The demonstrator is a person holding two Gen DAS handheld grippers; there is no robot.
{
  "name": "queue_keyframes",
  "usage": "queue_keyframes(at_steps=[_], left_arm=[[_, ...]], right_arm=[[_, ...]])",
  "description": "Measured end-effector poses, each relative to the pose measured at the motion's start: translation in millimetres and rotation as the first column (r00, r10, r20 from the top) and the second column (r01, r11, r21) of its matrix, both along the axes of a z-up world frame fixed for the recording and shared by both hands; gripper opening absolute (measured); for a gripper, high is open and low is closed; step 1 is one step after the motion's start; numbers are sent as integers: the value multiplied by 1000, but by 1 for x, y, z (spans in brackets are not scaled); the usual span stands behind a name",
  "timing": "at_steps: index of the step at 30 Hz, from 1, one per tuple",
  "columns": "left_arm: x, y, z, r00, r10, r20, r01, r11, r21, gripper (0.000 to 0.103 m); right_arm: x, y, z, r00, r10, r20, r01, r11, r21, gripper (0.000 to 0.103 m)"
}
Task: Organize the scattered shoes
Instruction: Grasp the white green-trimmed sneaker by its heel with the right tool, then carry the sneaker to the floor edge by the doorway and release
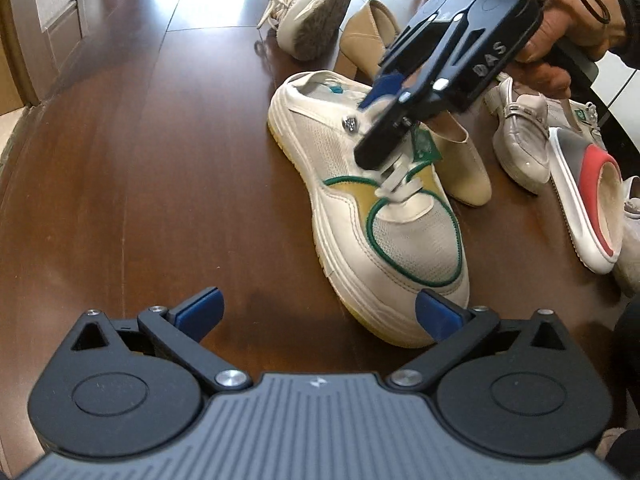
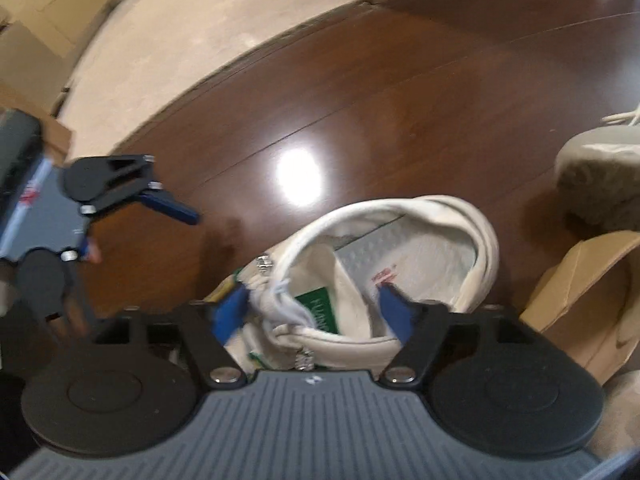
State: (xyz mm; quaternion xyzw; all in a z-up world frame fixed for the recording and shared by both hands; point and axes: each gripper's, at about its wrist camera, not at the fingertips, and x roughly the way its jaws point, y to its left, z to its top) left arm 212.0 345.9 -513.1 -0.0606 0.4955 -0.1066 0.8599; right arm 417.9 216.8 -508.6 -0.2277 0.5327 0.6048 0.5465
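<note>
Two blue-padded grippers: my right gripper [image 2: 312, 312] straddles the mesh-and-leather backless sneaker's [image 1: 376, 216] laces and tongue, not closed; my left gripper [image 1: 320, 312] hangs spread near its toe on the glossy wooden table [image 1: 140, 180]

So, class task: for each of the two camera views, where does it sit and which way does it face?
Left wrist: on the left gripper, low over the wooden floor, facing the white mesh sneaker; the right gripper and hand show.
Right wrist: on the right gripper, looking down into the sneaker's opening; the left gripper shows.
Shared: sneaker, floor, tan heeled shoe.
</note>
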Motion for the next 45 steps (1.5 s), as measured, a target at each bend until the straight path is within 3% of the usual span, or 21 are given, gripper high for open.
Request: queue_keyframes(at_steps=[3, 10, 13, 15, 17, 21, 23, 25, 27, 28, 30, 34, 36, 38, 39, 41, 42, 43, 45], left_arm=[[10, -6, 0, 1000, -11, 13, 11, 1000, -15, 103], [27, -35, -4, 992, -122, 39, 123, 992, -5, 102], [24, -31, 6, 992, -116, 55, 117, 993, 0, 102], [22, -29, 18, 990, -121, 70, 121, 993, 8, 102], [25, -28, 33, 986, -137, 91, 135, 990, 32, 102], [46, -39, 61, 972, -195, 129, 186, 980, 75, 102], [66, -47, 78, 960, -239, 143, 226, 969, 105, 103], [90, -65, 90, 947, -279, 161, 262, 958, 115, 103], [105, -75, 101, 936, -310, 169, 293, 949, 118, 103], [119, -86, 105, 928, -333, 165, 317, 941, 116, 103], [142, -106, 109, 916, -375, 142, 361, 926, 115, 103], [163, -137, 116, 888, -454, 78, 441, 886, 142, 103], [166, -154, 120, 870, -491, 43, 479, 863, 159, 103], [162, -160, 123, 866, -499, 25, 490, 858, 156, 103], [158, -161, 125, 867, -498, 18, 490, 858, 152, 103], [151, -163, 129, 868, -496, 3, 491, 860, 142, 103], [148, -164, 130, 869, -496, -3, 491, 860, 136, 103], [147, -164, 131, 869, -495, -4, 491, 860, 136, 103], [144, -166, 132, 868, -497, -5, 493, 859, 137, 103]], right_arm=[[4, -18, 3, 999, -4, 49, 4, 1000, 0, 16], [9, -45, 19, 993, -36, 110, 34, 999, 18, 18], [1, -63, 45, 979, -127, 158, 104, 984, 143, 19], [-3, -93, 62, 958, -222, 182, 187, 964, 191, 39], [-5, -150, 77, 906, -357, 227, 315, 928, 201, 38], [-7, -305, 100, 702, -607, 373, 592, 788, 169, 39], [-2, -367, 101, 633, -619, 464, 652, 750, 111, 41], [23, -447, 96, 600, -557, 574, 678, 735, 4, 41], [51, -501, 94, 574, -503, 646, 695, 716, -60, 41], [67, -522, 95, 574, -492, 654, 701, 708, -83, 42], [93, -554, 92, 581, -460, 672, 703, 699, -129, 54], [133, -587, 67, 655, -377, 655, 651, 721, -236, 58], [156, -597, 40, 700, -402, 590, 655, 691, -306, 58], [164, -603, 24, 737, -437, 515, 647, 677, -352, 57], [165, -607, 16, 763, -470, 444, 633, 680, -370, 46], [161, -612, 11, 758, -518, 396, 648, 670, -364, 41], [158, -616, 12, 736, -568, 368, 676, 651, -345, 31], [154, -622, 15, 716, -613, 334, 698, 634, -333, 29], [141, -628, 18, 712, -648, 269, 700, 630, -335, 21]])
